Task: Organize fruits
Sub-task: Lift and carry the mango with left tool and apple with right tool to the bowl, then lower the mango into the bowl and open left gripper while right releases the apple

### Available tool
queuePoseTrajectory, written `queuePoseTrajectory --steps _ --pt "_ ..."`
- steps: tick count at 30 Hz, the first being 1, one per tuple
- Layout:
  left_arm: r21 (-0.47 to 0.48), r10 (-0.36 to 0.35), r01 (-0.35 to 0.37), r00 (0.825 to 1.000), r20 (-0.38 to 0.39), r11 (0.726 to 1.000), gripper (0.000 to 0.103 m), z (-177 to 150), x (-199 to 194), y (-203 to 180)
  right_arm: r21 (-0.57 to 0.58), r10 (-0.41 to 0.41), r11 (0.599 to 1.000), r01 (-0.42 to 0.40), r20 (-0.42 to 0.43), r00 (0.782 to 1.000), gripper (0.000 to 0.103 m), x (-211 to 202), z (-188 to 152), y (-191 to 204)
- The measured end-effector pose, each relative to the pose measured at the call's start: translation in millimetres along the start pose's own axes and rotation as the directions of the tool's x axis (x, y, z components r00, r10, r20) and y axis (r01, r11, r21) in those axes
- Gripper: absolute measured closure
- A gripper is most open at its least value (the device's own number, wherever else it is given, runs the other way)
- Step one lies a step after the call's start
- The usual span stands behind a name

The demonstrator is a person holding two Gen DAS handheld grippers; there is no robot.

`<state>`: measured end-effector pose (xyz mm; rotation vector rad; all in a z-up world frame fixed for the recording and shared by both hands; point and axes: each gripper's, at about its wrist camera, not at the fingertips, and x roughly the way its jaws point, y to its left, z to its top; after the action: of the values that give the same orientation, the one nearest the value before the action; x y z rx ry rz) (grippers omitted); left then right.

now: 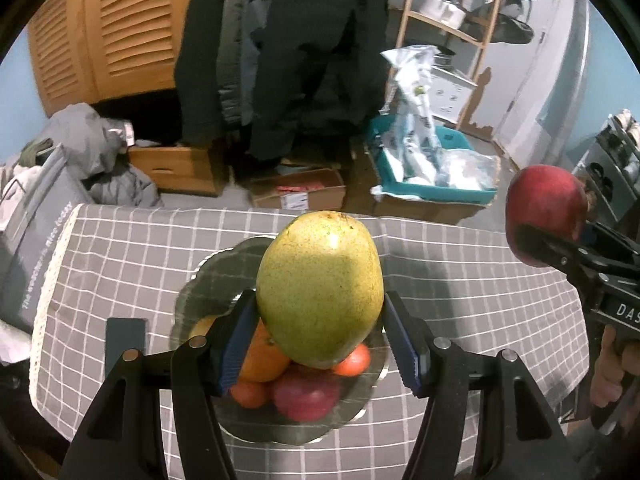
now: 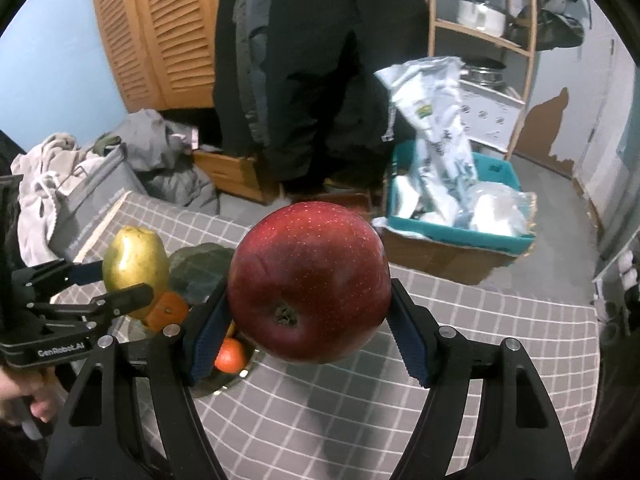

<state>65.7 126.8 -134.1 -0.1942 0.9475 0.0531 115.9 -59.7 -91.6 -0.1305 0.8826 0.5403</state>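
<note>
We saw a bench [image 1: 460, 280] with a grey cloth with white squares on it. Behind it were wooden slat doors [image 1: 116, 28], dark coats [image 1: 288, 52], a wooden shelf [image 1: 448, 20] with pots, and a teal bin [image 2: 452, 232] full of bags.

A glass bowl [image 1: 208, 276] sat on the bench. Our left gripper [image 1: 320, 332] held a green mango [image 1: 320, 288] over the bowl, with its jaws pressed on both sides. Our right gripper [image 2: 308, 320] held a big red apple [image 2: 310, 280] the same way, up over the cloth just beside the bowl.

The mango hid most of the bowl. Under it we made out an orange [image 1: 262, 356] and some red fruits [image 1: 306, 396], maybe apples, but they were blurry.
</note>
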Motion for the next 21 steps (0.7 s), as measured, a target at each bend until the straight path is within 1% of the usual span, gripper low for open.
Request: queuePoseTrajectory --steps 8,13,21 --pt "-0.042 0.017 -0.020 0.998 -0.057 0.999 0.039 -1.2 25.3 32.3 -0.005 0.068 0.998 -0.069 -0.060 0.996 0.029 40.0 8.8 26.1" --pt "-0.054 0.025 -0.029 0.996 -0.087 0.998 0.039 -4.4 40.8 44.0 -0.013 0.084 0.996 -0.086 -0.102 0.991 0.029 67.1 7.2 38.8" --pt "-0.122 -0.009 -0.008 0.991 -0.137 0.992 0.039 -3.8 62.1 61.9 -0.026 0.074 0.997 -0.079 -0.155 0.985 0.029 95.9 -0.1 47.2"
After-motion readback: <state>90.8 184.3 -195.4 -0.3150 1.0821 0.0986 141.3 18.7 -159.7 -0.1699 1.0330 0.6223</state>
